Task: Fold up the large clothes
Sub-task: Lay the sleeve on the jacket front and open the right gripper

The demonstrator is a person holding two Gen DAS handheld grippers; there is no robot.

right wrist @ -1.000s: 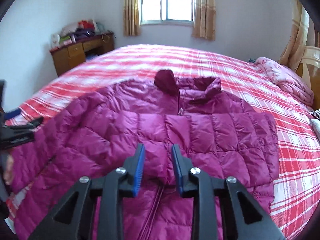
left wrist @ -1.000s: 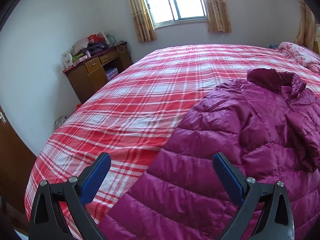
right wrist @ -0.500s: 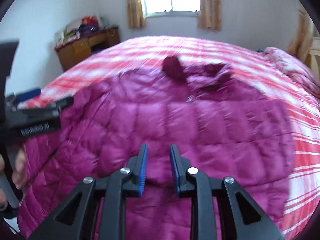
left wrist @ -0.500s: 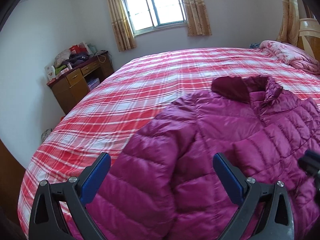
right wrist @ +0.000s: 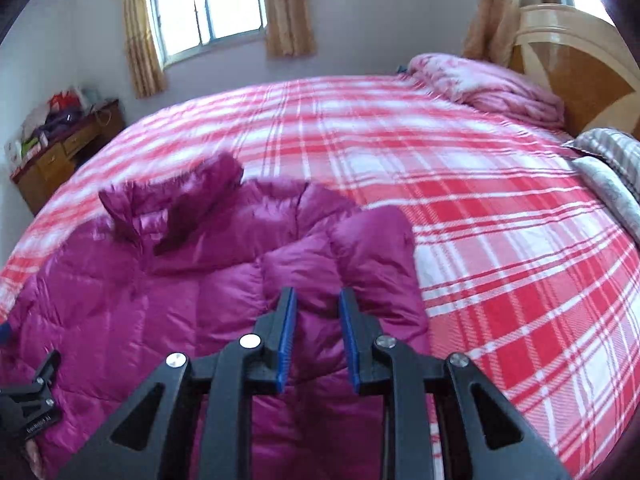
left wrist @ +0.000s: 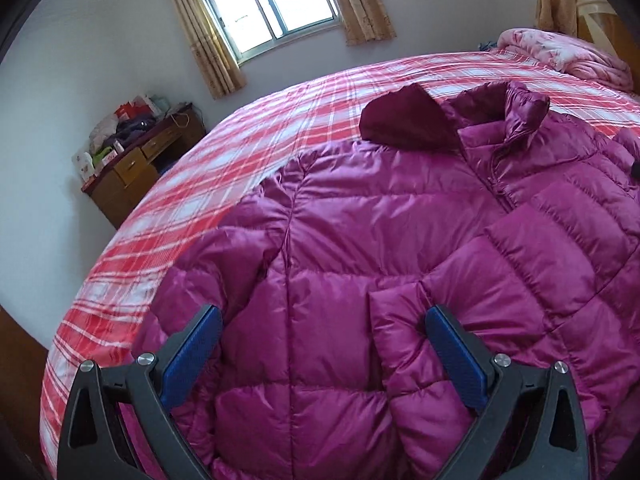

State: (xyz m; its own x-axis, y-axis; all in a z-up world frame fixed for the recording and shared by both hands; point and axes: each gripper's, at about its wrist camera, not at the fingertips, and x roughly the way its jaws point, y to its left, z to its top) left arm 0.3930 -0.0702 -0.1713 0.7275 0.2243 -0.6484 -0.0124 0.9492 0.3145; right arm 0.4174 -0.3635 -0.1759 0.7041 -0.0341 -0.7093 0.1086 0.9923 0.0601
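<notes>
Item: magenta quilted down jacket (left wrist: 380, 240), front up on the red plaid bedspread (left wrist: 248, 152), collar (left wrist: 408, 124) toward the window (left wrist: 272, 0); one sleeve (left wrist: 540, 264) lies folded across the chest.

Risks — as I judge them: the shell is slick and puffy, so a thin pinch may slide out mid-lift; the folded sleeve may spring back open once released, the down pushing it up; a pull from one side only could drag the whole jacket across the bedspread and skew the fold.

My left gripper (left wrist: 320, 348): spread wide, low over the jacket's lower front; nothing held; whether the blue pads (left wrist: 192, 356) press the fabric I cannot tell.

My right gripper (right wrist: 316, 312): narrowed to a slim gap, a ridge of the sleeve's fabric rising between the blue pads (right wrist: 286, 340) — apparently pinched, not certain.
</notes>
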